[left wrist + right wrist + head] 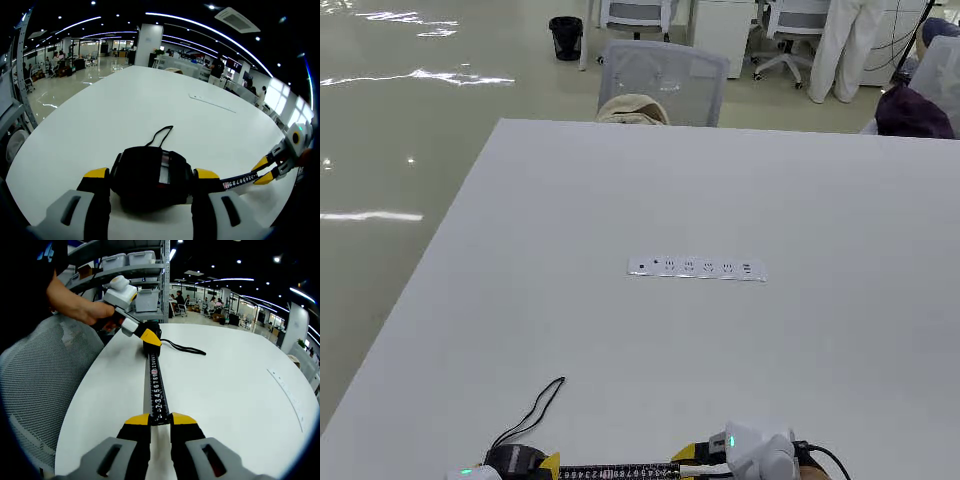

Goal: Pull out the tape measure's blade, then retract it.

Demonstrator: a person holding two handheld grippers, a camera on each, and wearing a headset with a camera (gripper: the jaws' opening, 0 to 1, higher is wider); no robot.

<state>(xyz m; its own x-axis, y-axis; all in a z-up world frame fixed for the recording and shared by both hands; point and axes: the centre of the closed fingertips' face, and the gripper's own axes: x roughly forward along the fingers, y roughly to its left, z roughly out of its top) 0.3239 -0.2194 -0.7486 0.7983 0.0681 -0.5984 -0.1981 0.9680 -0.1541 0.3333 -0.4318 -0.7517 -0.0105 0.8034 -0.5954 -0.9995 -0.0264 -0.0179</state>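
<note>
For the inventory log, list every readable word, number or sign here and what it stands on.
"2 3 4 5 6 7 8 9": on the tape blade, right gripper view; farther digits too small.
Label on the tape measure case: blurred, unreadable.
Markings on the power strip: too small to read.

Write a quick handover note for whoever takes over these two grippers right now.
Left gripper: shut on the tape measure's case, which sits on the white table near its front edge.
Right gripper: shut on the blade near its tip; the blade is stretched between the two grippers.
Done: blade partly pulled out.
Left: pull further if wanted, then ease the blade back into the case.
</note>
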